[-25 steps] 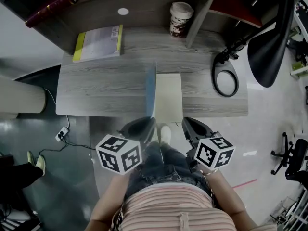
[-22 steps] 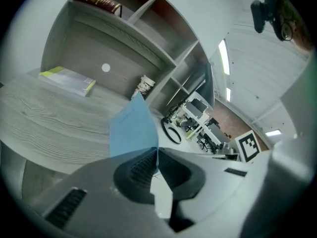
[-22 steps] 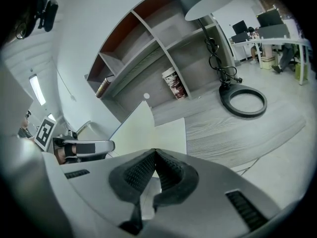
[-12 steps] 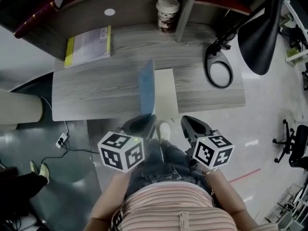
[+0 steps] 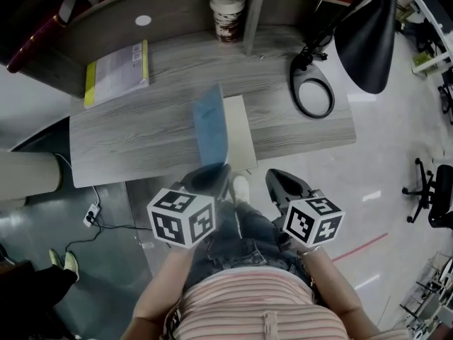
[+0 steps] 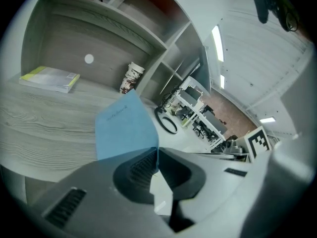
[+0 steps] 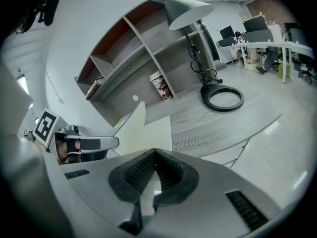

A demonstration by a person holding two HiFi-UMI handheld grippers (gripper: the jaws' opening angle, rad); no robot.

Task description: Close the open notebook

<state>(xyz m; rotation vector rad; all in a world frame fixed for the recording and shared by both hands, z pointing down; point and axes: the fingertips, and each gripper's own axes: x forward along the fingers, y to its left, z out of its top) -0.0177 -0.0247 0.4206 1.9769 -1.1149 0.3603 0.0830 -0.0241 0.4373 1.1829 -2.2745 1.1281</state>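
Notebook (image 5: 237,129) lies open at the near edge of the table (image 5: 127,140). Its cream page is flat and its blue cover (image 5: 210,122) stands raised along the page's left side. Left claw (image 5: 214,172) is pinched on the cover's near edge, and that grip is what holds the cover up, partway through the fold. Right claw (image 5: 282,184) has jaws together on nothing and sits off the table edge, clear of the closing side. Judgement: the cover needs swinging over the page and lowering. Yellow-edged book (image 5: 117,64) and cup (image 5: 228,14) sit well apart at the back.
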